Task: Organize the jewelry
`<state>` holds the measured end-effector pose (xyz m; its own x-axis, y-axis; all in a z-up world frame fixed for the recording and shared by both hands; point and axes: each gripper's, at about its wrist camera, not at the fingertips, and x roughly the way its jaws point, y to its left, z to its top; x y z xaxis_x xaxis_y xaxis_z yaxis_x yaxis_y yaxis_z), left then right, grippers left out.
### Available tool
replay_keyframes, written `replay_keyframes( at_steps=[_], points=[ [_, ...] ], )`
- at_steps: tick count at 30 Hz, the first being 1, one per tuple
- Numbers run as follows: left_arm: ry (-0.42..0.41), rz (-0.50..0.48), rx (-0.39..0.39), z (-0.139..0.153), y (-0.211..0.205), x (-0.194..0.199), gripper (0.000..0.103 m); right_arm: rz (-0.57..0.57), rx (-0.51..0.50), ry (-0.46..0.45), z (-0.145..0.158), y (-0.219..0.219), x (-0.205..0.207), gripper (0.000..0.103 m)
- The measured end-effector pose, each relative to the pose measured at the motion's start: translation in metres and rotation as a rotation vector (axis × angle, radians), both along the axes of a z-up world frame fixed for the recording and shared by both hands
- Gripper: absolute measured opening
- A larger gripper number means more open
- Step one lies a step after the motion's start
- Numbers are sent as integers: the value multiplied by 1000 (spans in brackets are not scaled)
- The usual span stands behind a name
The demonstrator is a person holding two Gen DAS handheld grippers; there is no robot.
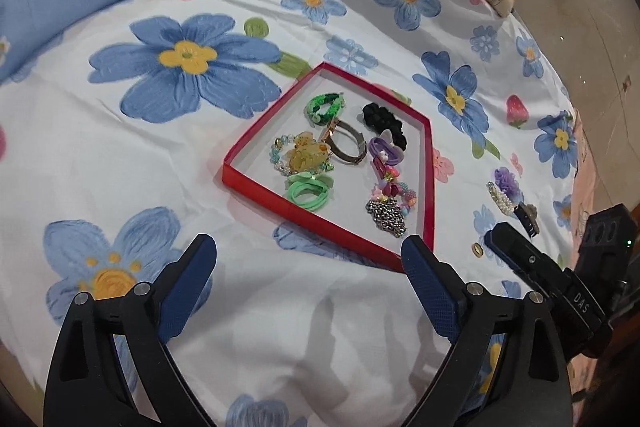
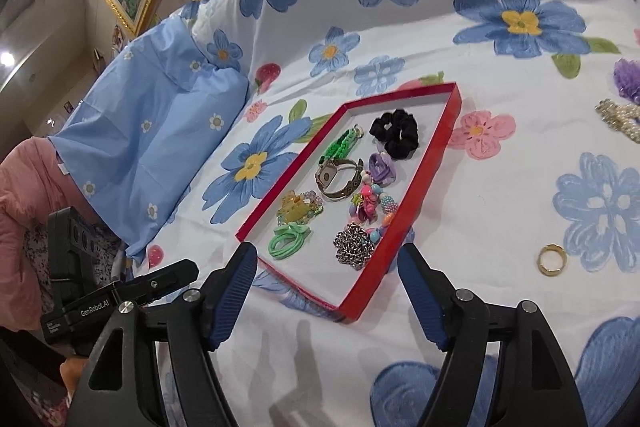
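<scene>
Sorting looked mostly done: the red tray (image 2: 451, 115) on the flowered bedspread (image 1: 120, 155) held nearly everything, while a pearl clip (image 2: 618, 119) and gold ring (image 2: 552, 259) lay outside on its right. Both the left gripper (image 1: 310, 267) and right gripper (image 2: 326, 273) hovered wide open, empty. The ring seemed next, with open cloth around it.

One red tray (image 1: 256, 171) holds nine pieces, from a black scrunchie (image 1: 383, 119) at 12 o'clock to a silver chain (image 1: 387, 217) at 5 o'clock, while four lie loose at 3 o'clock: gold ring (image 2: 552, 259), pearl clip (image 1: 497, 198), purple flower (image 1: 507, 181), dark claw clip (image 1: 528, 215).
</scene>
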<state>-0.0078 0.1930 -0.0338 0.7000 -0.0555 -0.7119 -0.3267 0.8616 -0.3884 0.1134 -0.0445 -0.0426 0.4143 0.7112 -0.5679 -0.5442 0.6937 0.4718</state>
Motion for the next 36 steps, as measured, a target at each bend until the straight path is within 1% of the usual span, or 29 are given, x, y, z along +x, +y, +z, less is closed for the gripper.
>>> replay_keyframes(
  at_steps=[3,4,6,10,11,12,14,16,18,20,22,24,27,30,34,36],
  points=[
    [-41,-5,72,16,-11,-12,94,-15,-2,-71,11,-9,-13,75],
    [-55,-8,97,22,-14,-14,94,-23,-6,-112,19,-13,-19,75],
    [-80,-16,158,36,-23,-19,95,-33,-14,-171,32,-18,-27,78],
    [-121,-19,262,63,-37,-22,103,-38,-31,-304,71,-27,-42,94],
    [-131,-15,286,69,-40,-23,103,-38,-42,-329,79,-27,-45,99],
    [-146,-10,316,74,-43,-24,103,-39,-62,-361,89,-26,-48,101],
    [-147,5,374,75,-48,-22,103,-55,-89,-403,101,-27,-53,103],
    [-136,28,421,70,-51,-21,103,-65,-102,-430,103,-28,-57,103],
    [-146,53,446,60,-53,-21,103,-87,-106,-440,93,-31,-61,103],
    [-140,46,432,50,-55,-21,103,-106,-103,-432,76,-33,-62,103],
    [-136,41,411,38,-56,-22,103,-110,-103,-396,59,-34,-60,103],
    [-120,32,407,28,-61,-23,103,-116,-114,-354,42,-34,-58,103],
    [-89,22,407,16,-66,-25,103,-116,-134,-338,26,-35,-60,103],
    [-77,15,401,13,-71,-28,103,-108,-151,-316,16,-34,-59,103],
    [-69,0,402,17,-77,-30,103,-105,-132,-270,13,-38,-59,103],
    [-61,-5,408,18,-79,-30,103,-104,-132,-267,13,-38,-61,103]
  ],
)
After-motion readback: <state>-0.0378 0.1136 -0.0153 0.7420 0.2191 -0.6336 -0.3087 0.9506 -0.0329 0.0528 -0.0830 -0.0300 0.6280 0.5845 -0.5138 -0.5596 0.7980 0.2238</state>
